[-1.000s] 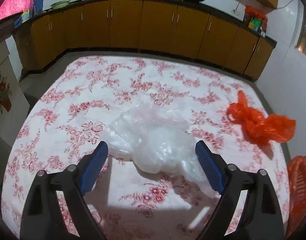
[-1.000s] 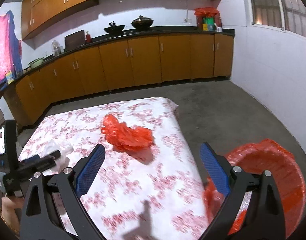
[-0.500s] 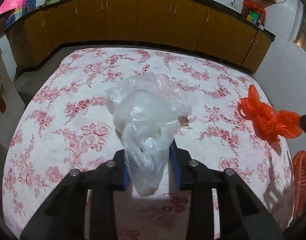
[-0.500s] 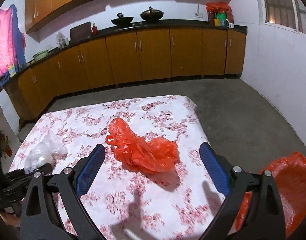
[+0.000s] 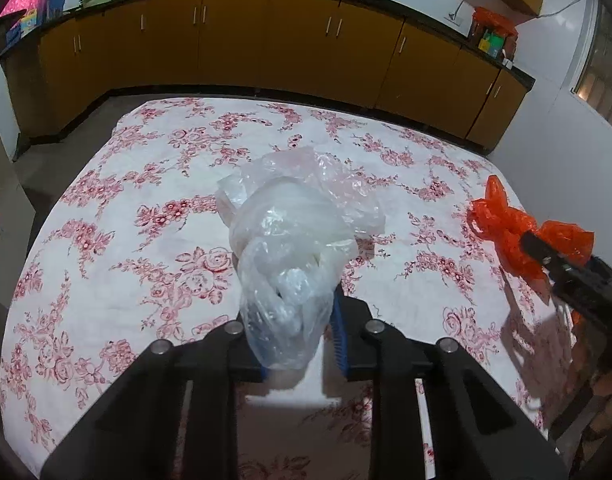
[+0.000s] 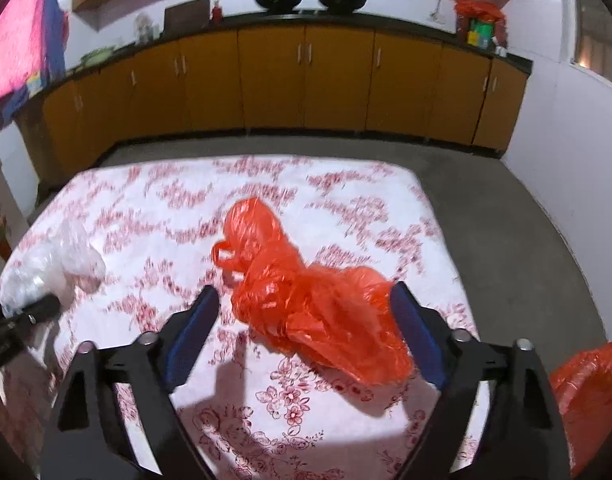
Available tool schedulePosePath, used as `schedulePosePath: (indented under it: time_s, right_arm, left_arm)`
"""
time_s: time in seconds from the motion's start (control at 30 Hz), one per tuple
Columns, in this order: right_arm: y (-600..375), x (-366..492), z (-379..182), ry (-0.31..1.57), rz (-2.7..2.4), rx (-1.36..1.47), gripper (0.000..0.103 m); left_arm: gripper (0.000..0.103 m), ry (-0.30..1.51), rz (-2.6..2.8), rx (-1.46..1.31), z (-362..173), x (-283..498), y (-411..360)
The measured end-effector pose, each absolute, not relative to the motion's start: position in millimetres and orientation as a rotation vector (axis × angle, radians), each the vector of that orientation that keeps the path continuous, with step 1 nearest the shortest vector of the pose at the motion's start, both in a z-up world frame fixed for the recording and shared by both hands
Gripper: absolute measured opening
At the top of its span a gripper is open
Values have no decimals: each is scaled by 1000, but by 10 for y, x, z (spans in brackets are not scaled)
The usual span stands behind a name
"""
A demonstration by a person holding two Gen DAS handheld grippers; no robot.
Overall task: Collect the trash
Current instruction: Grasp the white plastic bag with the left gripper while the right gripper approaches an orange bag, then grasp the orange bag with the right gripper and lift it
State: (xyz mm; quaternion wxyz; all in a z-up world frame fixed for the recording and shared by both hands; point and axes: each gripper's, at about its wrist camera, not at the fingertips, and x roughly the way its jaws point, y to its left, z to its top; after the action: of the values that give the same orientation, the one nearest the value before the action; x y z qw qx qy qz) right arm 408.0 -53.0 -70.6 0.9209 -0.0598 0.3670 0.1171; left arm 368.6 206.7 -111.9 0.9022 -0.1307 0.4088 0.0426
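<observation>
The left gripper has its jaws closing on the clear plastic bag, blue pads pressing the bag's crumpled lower end from both sides, the rest of it bunched above them over the floral tablecloth. Over on the other side, the right gripper has its jaws standing wide and closing in, straddling the orange plastic bag; that bag lies crumpled on the surface between the pads, and the near part sits close against the right pad, though the blur makes contact hard to call. From the left wrist view the orange bag sits near the surface's right edge, with the right gripper's black finger reaching over it. Off the right edge, lower down, is an orange bin bag. Behind it all run yellow-brown kitchen cabinets under a dark counter.
</observation>
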Motion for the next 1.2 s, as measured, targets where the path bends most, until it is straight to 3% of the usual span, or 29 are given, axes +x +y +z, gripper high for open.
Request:
schedulePosePath:
  time_s: [0.37,0.47,1.2]
  right_arm:
    - [-575,4007,-733,802,300,-93,46]
    - [-614,3918,-719,804,317,-82,40]
    - [-1395,2723,-212,749,313,105,38]
  left_arm:
    - [24,822,87,-267,-1054,3575,2085]
    - [24,816,79,-262,-1018,3554,2054]
    - [24,757,-49,-202,-528,2979,1301]
